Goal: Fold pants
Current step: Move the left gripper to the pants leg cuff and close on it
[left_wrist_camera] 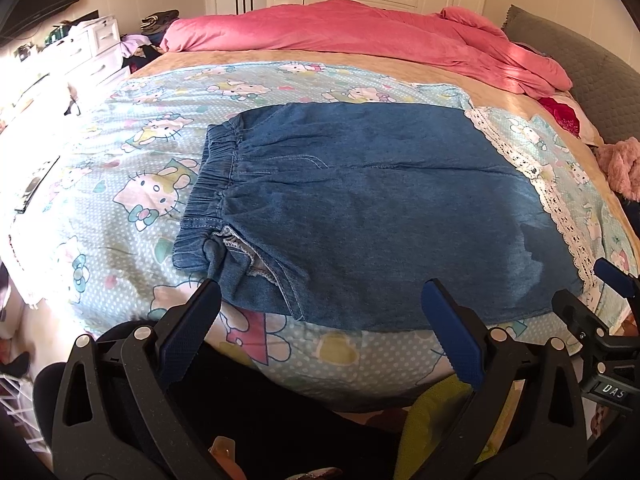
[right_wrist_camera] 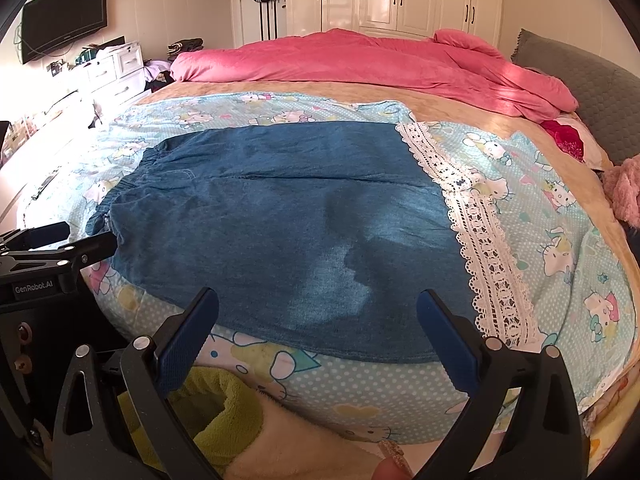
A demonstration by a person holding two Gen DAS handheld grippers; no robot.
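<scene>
While both the left gripper (left_wrist_camera: 322,314) and right gripper (right_wrist_camera: 318,320) hang with fingers spread and nothing between them, soft denim pants (left_wrist_camera: 360,208) lie flat just ahead, elastic waistband gathered leftward. Beneath spreads a cartoon-print sheet (left_wrist_camera: 132,184) with a lace trim (right_wrist_camera: 472,228); beyond, a rumpled pink blanket (right_wrist_camera: 360,60).

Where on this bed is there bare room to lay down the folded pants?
Free: the cartoon sheet left of the pants; the sheet right of the lace strip; the tan band before the pink duvet. Crowded: the far side under the duvet, and the right edge by the fluffy pink item.
</scene>
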